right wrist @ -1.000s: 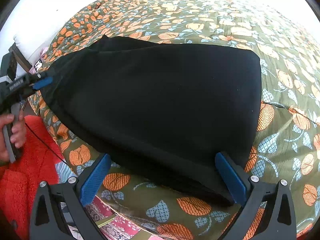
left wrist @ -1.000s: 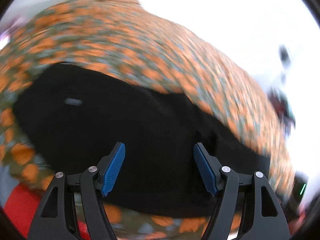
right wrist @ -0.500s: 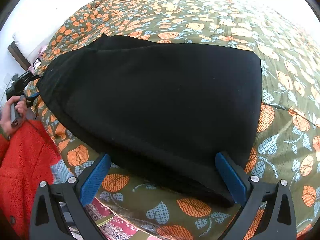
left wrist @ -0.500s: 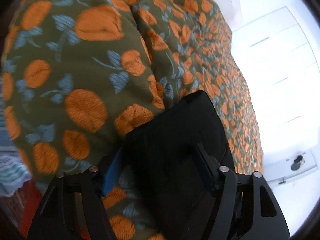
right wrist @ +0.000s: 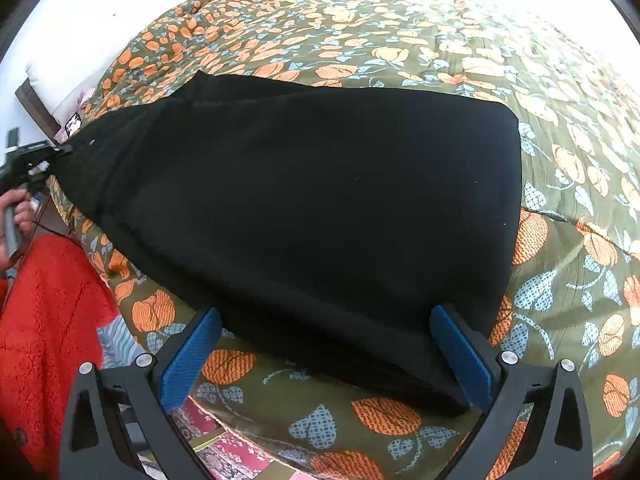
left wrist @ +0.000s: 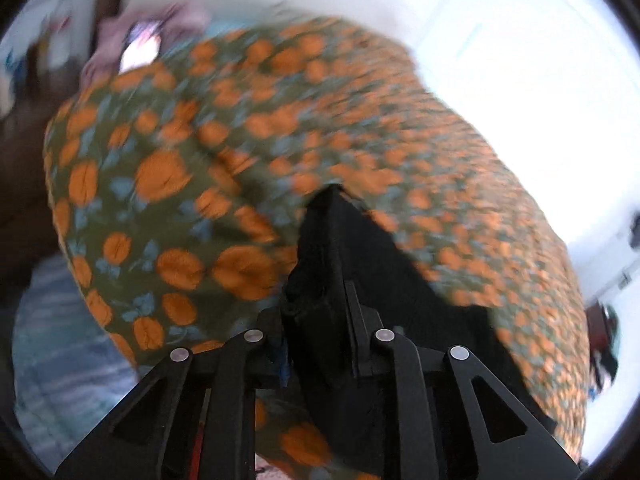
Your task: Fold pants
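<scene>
Right wrist view, left to right: red sleeve (right wrist: pixel 52 320), left tongs (right wrist: pixel 60 151) at the far left edge, just closed and pinching a corner of the one pair of black pants (right wrist: pixel 312 208). Pants lie flat on the floral bed cover (right wrist: pixel 560 240), ahead of the right tongs (right wrist: pixel 326 354), which gape wide, gripping nothing, near hem between the pads. No readable writing.

Matt black knit pants (right wrist: pixel 312 208) on printed cloth quilt (right wrist: pixel 560 128); fuzzy red sleeve (right wrist: pixel 48 320).
</scene>
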`<state>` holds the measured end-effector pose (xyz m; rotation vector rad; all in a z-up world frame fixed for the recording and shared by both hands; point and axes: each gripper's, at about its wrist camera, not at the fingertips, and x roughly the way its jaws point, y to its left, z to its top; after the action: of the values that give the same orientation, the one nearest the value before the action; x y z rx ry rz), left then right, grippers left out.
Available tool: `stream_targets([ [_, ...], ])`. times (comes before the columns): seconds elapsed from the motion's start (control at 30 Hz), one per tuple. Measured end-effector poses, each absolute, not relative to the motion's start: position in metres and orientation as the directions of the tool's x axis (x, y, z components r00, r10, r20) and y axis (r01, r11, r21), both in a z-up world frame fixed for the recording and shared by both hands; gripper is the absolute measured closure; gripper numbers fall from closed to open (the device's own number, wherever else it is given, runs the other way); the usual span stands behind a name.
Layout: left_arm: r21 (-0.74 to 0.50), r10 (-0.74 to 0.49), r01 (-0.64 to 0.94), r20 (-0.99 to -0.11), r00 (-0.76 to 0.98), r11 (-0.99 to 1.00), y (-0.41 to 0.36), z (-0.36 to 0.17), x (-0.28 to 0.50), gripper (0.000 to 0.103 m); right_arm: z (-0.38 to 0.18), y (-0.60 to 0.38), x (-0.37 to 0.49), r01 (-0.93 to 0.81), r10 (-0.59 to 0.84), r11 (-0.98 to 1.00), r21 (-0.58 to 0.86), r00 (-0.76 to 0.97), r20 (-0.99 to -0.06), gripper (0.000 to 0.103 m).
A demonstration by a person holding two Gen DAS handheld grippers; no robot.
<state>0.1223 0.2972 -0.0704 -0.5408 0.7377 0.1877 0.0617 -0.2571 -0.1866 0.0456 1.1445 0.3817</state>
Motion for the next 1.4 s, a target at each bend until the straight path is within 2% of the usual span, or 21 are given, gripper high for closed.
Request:
stream_targets([
  [0.13, -0.410, -0.184, -0.099, -0.596, 0.782, 0.907, 0.235, -0.008, 0.116, 0.085, -0.185, -0.258, 0.063, -0.268, 0.325, 0.933, 0.238, 0.351, -0.878, 0.000],
  [0.27, -0.324, -0.366, 0.210, -0.561, 0.743, 0.923, 0.129, 0.032, 0.103, 0.085, -0.172, -0.270, 0.068, -0.216, 0.381, 0.921, 0.324, 0.337, -0.861, 0.000],
  [0.4, -0.275, -0.525, 0.465, -0.620, 0.583, 0.841, 0.011, 0.013, 0.092, 0.084, -0.141, -0.302, 0.065, -0.151, 0.520, 0.848, 0.507, 0.420, -0.744, 0.000],
  [0.47, -0.262, -0.546, 0.530, -0.673, 0.499, 0.807, -0.031, -0.012, 0.091, 0.080, -0.118, -0.324, 0.061, -0.134, 0.499, 0.849, 0.511, 0.521, -0.693, 0.000],
  [0.53, -0.261, -0.542, 0.601, -0.765, 0.347, 0.755, -0.086, -0.054, 0.093, 0.067, -0.108, -0.348, 0.056, -0.094, 0.456, 0.856, 0.508, 0.600, -0.657, 0.000],
  [0.6, -0.284, -0.540, 0.634, -0.803, 0.252, 0.719, -0.116, -0.080, 0.087, 0.067, -0.108, -0.374, 0.053, -0.031, 0.423, 0.846, 0.532, 0.646, -0.635, 0.000],
  [0.67, -0.303, -0.532, 0.613, -0.815, 0.230, 0.730, -0.121, -0.088, 0.084, 0.067, -0.115, -0.398, 0.048, 0.036, 0.406, 0.821, 0.570, 0.665, -0.627, 0.000],
  [0.73, -0.353, -0.575, 0.602, -0.788, 0.222, 0.717, -0.107, -0.078, 0.084, 0.058, -0.122, -0.419, 0.041, 0.081, 0.394, 0.794, 0.602, 0.686, -0.612, 0.000],
  [0.77, -0.350, -0.585, 0.595, -0.768, 0.260, 0.723, -0.093, -0.064, 0.080, 0.054, -0.123, -0.427, 0.038, 0.088, 0.398, 0.780, 0.620, 0.694, -0.600, 0.000],
  [0.83, -0.306, -0.569, 0.573, -0.739, 0.361, 0.760, -0.069, -0.048, 0.085, 0.036, -0.123, -0.438, 0.036, 0.059, 0.444, 0.731, 0.680, 0.716, -0.539, 0.000],
  [0.93, -0.243, -0.473, 0.446, -0.703, 0.531, 0.862, -0.014, -0.031, 0.105, 0.035, -0.121, -0.427, 0.042, -0.038, 0.577, 0.641, 0.767, 0.683, -0.449, 0.000],
  [0.97, -0.227, -0.437, 0.408, -0.708, 0.554, 0.884, -0.003, -0.035, 0.112, 0.036, -0.124, -0.415, 0.047, -0.071, 0.636, 0.608, 0.791, 0.640, -0.431, 0.000],
  [1.0, -0.190, -0.370, 0.347, -0.724, 0.582, 0.918, 0.012, -0.045, 0.121, 0.047, -0.131, -0.397, 0.053, -0.099, 0.708, 0.568, 0.817, 0.566, -0.423, 0.000],
  [1.03, -0.171, -0.337, 0.321, -0.741, 0.581, 0.931, 0.018, -0.055, 0.127, 0.069, -0.136, -0.386, 0.057, -0.107, 0.743, 0.549, 0.829, 0.516, -0.426, 0.000],
  [1.07, -0.157, -0.298, 0.292, -0.784, 0.544, 0.944, 0.025, -0.074, 0.136, 0.081, -0.145, -0.371, 0.061, -0.103, 0.776, 0.533, 0.840, 0.455, -0.437, 0.000],
  [1.1, -0.164, -0.291, 0.284, -0.821, 0.491, 0.945, 0.027, -0.092, 0.141, 0.099, -0.155, -0.356, 0.065, -0.086, 0.801, 0.521, 0.849, 0.394, -0.452, 0.000],
  [1.23, -0.197, -0.320, 0.339, -0.877, 0.358, 0.920, 0.017, -0.139, 0.128, 0.101, -0.179, -0.328, 0.081, -0.022, 0.786, 0.574, 0.818, 0.295, -0.544, 0.003],
  [1.4, -0.204, -0.344, 0.374, -0.868, 0.359, 0.905, 0.016, -0.133, 0.123, 0.101, -0.191, -0.308, 0.106, 0.005, 0.717, 0.680, 0.733, 0.209, -0.666, 0.010],
])
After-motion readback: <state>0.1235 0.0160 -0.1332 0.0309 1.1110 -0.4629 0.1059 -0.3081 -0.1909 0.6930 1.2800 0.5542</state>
